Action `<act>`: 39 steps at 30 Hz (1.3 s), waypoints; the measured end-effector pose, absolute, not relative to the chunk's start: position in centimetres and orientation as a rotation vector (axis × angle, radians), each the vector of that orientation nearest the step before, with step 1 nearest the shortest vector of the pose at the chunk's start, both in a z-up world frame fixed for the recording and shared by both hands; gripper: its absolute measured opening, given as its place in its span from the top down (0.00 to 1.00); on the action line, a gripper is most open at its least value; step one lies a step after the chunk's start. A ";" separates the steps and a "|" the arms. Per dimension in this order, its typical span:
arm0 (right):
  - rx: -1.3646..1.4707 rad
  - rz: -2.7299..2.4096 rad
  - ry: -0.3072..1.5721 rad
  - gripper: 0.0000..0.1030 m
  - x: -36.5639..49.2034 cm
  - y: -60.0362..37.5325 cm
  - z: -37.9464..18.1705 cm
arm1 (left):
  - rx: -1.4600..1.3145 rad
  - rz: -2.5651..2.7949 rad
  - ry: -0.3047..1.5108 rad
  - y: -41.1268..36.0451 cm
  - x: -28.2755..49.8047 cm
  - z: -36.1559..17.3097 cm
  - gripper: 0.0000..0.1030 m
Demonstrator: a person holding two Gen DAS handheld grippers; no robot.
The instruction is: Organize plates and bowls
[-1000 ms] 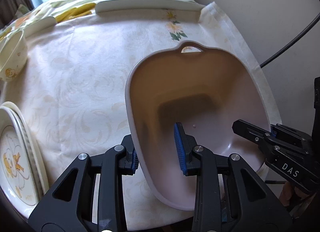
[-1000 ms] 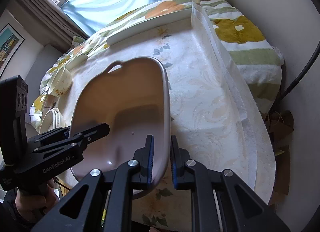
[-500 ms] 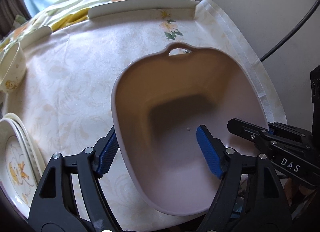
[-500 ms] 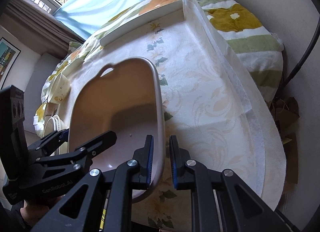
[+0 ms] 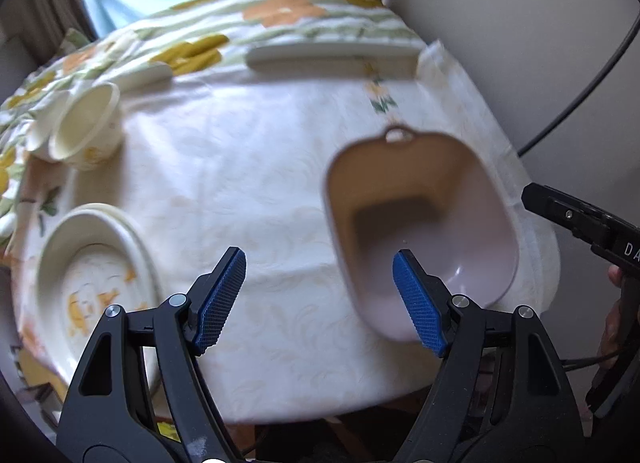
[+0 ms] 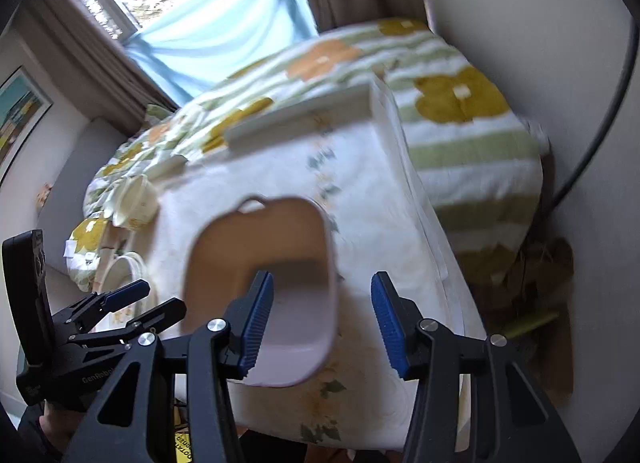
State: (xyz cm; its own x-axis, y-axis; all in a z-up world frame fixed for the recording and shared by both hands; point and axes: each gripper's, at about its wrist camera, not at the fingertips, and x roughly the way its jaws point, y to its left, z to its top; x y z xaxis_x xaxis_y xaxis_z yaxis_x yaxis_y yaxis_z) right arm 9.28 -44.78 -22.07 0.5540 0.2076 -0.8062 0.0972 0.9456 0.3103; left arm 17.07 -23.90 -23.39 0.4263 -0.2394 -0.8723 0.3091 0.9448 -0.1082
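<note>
Two sets of jaws are free: the pink basin [image 5: 424, 231] sits on the tabletop [image 5: 248, 183] below them, unheld. Left gripper [image 5: 320, 299] stands spread; right gripper [image 6: 322, 323] is opening. Next, probably the plates [image 5: 92, 283] left of the left jaws, then the blurred cups [image 5: 80, 127] beyond; grip rims squarely.

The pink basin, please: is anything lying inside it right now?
No, the pink basin shows only its bare inner walls and floor.

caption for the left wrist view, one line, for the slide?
Open left gripper above the tablecloth, pink wash basin on the right, stacked plates on the left, two cups beyond.
</note>
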 end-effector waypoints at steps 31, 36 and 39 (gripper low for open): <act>0.144 0.370 1.105 0.02 31.1 -18.4 -21.9 | -0.337 -0.002 1.069 5.3 31.4 -21.1 0.01; 0.178 0.357 1.207 0.22 34.1 -16.5 -26.0 | -0.351 -0.049 1.166 6.0 35.6 -25.8 0.24; 0.194 0.346 1.258 0.36 35.2 -15.7 -28.0 | -0.350 -0.079 1.220 6.1 37.2 -28.2 0.36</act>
